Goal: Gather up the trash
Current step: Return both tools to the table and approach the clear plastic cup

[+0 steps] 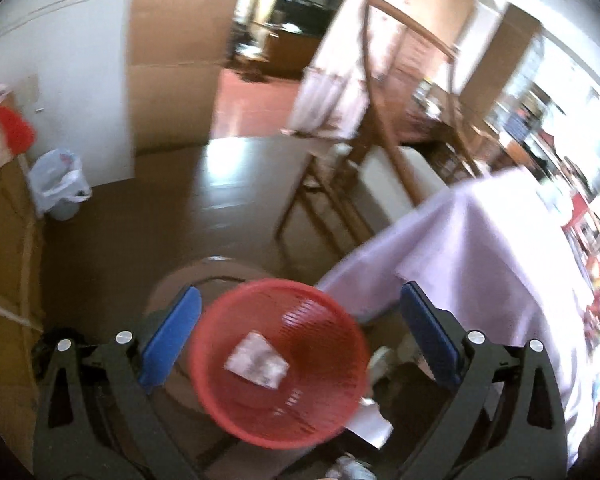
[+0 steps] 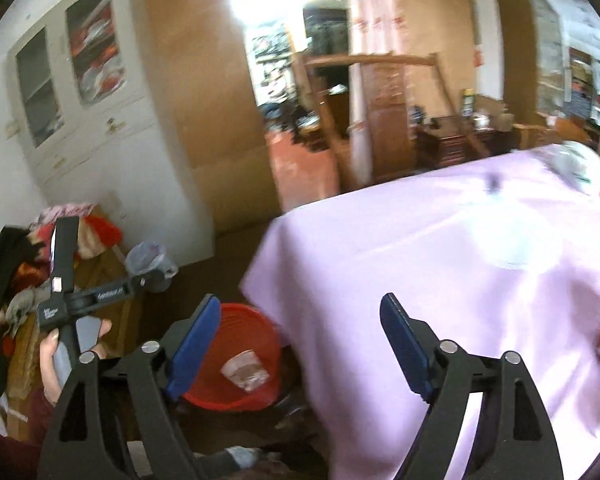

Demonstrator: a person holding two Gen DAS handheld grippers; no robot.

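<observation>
Blurrily, both grippers [image 1: 300,328] [image 2: 300,344] gape empty; red basket [image 1: 278,360] holds perhaps paper [image 1: 256,360].

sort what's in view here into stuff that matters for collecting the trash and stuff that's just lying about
For the job:
- red mesh basket on the floor beside the table
- crumpled wrapper lying inside it
- left gripper and right gripper, jaws open and empty

Just lying about:
- pink tablecloth
- bag-lined white bin by the wall
- wooden chair
- clothes pile
</observation>
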